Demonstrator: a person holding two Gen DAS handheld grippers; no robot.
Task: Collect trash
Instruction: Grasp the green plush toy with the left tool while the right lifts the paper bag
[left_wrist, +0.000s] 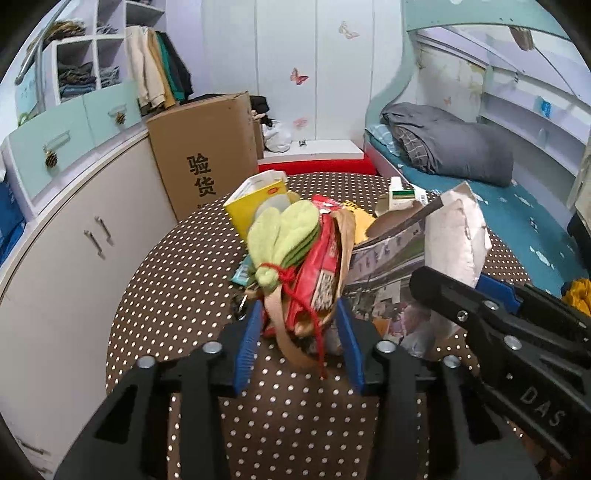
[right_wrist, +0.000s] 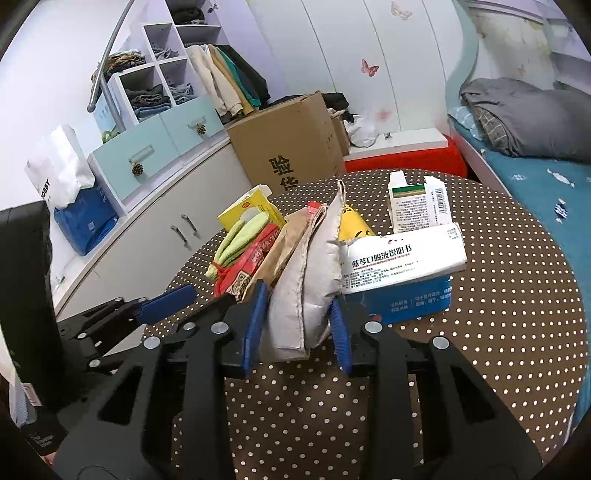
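Covering the near foreground is a round table (left_wrist: 155, 332) in brown cloth with white dots, its bare stretch lying closest to both cameras.

At its middle sits the heap of trash. The left gripper (left_wrist: 299, 332) is clenched on a bundle of red wrapper (left_wrist: 321, 273), brown paper strip and green cloth pieces (left_wrist: 284, 236) tied with red string. The right gripper (right_wrist: 297, 325) is clamped on a grey-white padded pouch (right_wrist: 314, 280) standing on edge.

Past the pouch, at two o'clock in the right wrist view, a blue box (right_wrist: 410, 299) has a folded leaflet (right_wrist: 402, 258) lying on it; at one o'clock stands an opened white medicine carton (right_wrist: 417, 206). At eleven o'clock an open yellow box (right_wrist: 247, 206) stands; what it holds cannot be seen.

Beyond the table stand a cardboard box (left_wrist: 203, 155), white cabinets (left_wrist: 74, 229) at nine o'clock, and a bed (left_wrist: 480, 177) with a grey quilt at two o'clock.
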